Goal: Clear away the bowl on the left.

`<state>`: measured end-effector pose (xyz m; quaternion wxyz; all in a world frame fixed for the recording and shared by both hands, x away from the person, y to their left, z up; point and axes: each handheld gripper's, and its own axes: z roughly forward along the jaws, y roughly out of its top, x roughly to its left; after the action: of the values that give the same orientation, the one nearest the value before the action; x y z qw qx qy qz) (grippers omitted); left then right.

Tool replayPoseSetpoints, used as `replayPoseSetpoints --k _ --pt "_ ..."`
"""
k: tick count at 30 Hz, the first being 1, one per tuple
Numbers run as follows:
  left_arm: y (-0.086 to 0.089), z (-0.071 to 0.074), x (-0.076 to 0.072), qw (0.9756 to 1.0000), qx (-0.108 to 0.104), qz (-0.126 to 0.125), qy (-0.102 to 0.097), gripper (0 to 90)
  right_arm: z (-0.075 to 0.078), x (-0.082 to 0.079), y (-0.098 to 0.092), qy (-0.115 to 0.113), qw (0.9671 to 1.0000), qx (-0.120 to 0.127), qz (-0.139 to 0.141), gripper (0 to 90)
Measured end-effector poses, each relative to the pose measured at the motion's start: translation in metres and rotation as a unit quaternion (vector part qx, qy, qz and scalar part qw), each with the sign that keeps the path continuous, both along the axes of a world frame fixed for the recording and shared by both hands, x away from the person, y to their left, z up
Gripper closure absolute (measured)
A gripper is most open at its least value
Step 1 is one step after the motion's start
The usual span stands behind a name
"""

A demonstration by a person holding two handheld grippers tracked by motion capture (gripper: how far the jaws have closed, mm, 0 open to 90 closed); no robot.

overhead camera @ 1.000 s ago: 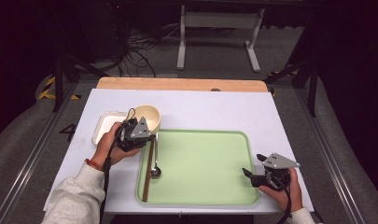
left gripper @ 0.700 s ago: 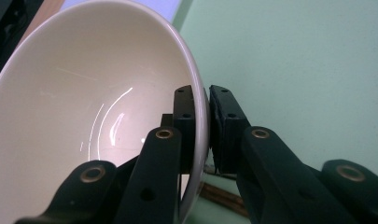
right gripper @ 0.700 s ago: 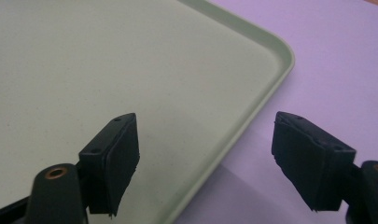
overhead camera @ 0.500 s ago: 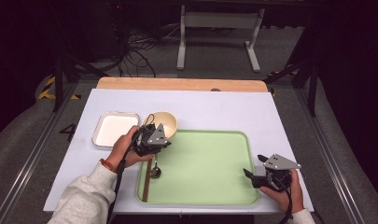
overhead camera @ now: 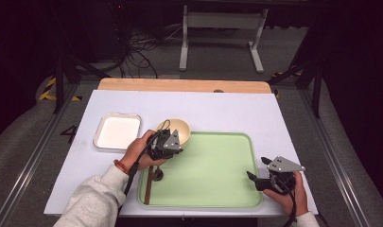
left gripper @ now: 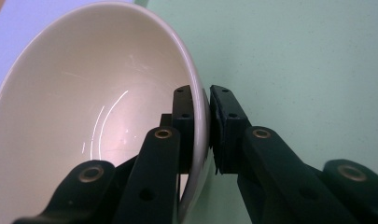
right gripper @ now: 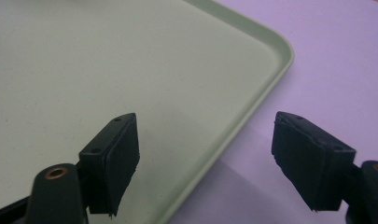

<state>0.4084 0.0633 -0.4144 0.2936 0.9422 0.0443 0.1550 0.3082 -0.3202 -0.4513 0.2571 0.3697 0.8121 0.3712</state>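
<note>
The cream bowl [overhead camera: 176, 130] sits just above the middle of the high view, at the upper left corner of the green tray [overhead camera: 213, 189], tilted. The left claw [left gripper: 201, 126] pinches its rim, 1 jaw inside and 1 outside, closed tight on the wall. Below it, along the tray's left edge, lie a dark stick [overhead camera: 148, 185] and a small dark round object [overhead camera: 158, 176]. A white square dish [overhead camera: 117, 132] rests on the counter [overhead camera: 227, 111] to the left of the bowl. At the lower right, the right claw [right gripper: 205, 163] gapes wide with nothing in it, straddling the tray's rim.
</note>
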Motion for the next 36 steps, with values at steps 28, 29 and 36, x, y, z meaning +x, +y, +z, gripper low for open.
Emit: replayPoseSetpoints --k 28,29,36 --pt "0.01 -0.012 0.004 0.9998 -0.008 0.014 0.007 73.4 0.0 0.0 0.001 0.001 1.0 -0.003 0.005 23.2" --pt "0.01 -0.012 0.004 0.9998 -0.01 0.016 0.009 72.5 0.0 0.0 0.001 0.002 1.0 -0.002 0.005 23.2" --pt "0.016 -0.009 0.003 0.9995 -0.025 0.02 0.008 66.9 0.0 0.0 0.001 0.002 1.0 -0.002 0.006 23.2"
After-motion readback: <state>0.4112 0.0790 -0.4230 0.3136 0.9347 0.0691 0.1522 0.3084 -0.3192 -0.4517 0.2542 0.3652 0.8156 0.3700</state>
